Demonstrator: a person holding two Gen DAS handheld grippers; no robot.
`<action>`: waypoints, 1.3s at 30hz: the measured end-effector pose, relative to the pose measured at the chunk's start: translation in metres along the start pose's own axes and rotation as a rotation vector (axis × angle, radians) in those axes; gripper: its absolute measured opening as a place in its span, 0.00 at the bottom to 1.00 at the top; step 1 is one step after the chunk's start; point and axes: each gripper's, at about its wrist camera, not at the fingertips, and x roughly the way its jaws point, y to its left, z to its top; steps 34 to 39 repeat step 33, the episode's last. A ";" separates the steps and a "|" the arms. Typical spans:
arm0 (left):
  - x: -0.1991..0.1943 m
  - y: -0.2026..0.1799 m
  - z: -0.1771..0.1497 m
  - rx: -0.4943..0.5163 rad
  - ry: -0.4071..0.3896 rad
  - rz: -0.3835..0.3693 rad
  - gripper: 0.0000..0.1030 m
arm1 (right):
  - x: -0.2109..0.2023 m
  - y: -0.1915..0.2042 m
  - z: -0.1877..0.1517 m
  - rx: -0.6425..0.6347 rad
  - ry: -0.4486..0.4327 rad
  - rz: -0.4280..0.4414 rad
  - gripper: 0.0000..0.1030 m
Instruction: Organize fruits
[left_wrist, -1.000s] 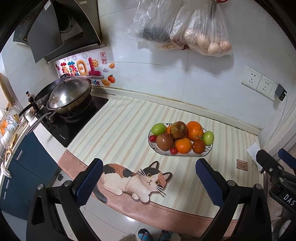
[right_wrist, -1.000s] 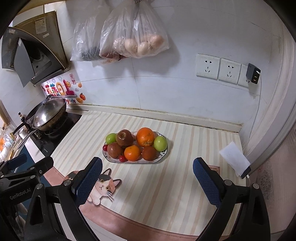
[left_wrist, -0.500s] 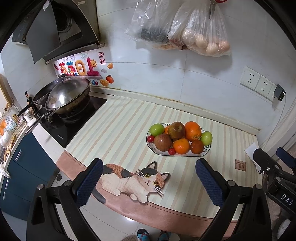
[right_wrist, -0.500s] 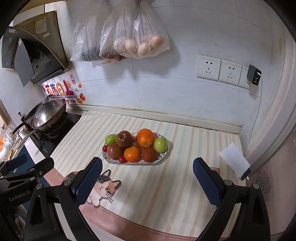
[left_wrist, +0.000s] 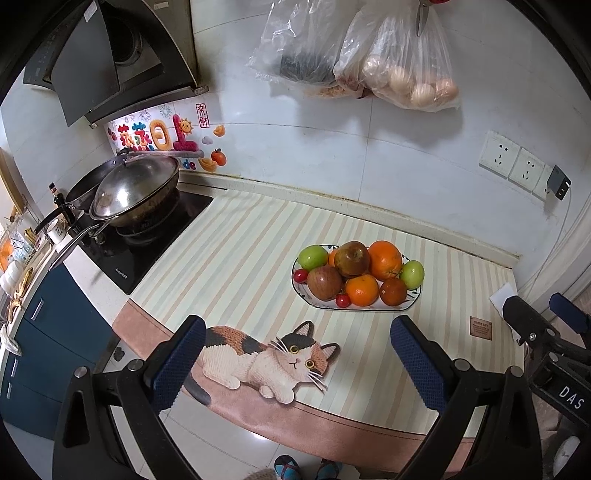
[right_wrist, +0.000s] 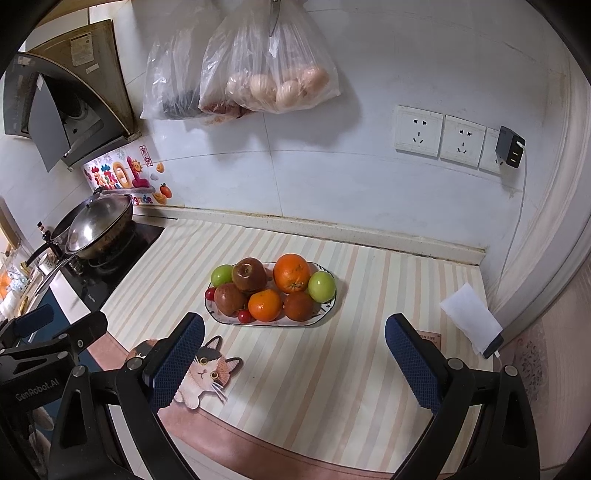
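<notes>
Fruit stays piled on the oval white patterned plate (left_wrist: 413, 302) at mid-counter on the striped mat (left_wrist: 236, 258), sitting a touch higher in the left view than a second ago. Both grippers, left gripper (left_wrist: 297, 360) and right gripper (right_wrist: 293, 356), hang spread wide, grasping nothing. Only the right view shows the whole white folded paper (right_wrist: 469, 317); the left clips it. Rear fruit is partly hidden.

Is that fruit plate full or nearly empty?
Full. The plate is heaped with oranges, apples and cherry tomatoes; one apple sits on top of others.
</notes>
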 end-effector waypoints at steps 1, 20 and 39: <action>0.000 0.000 0.000 0.001 0.002 -0.002 0.99 | 0.000 0.000 0.000 -0.002 0.000 -0.001 0.98; 0.002 -0.002 -0.001 0.005 0.009 -0.003 0.99 | 0.002 -0.001 0.001 -0.006 0.006 0.006 0.98; -0.001 -0.003 -0.002 -0.004 -0.001 -0.006 0.99 | 0.006 -0.003 0.000 -0.026 0.014 0.009 0.98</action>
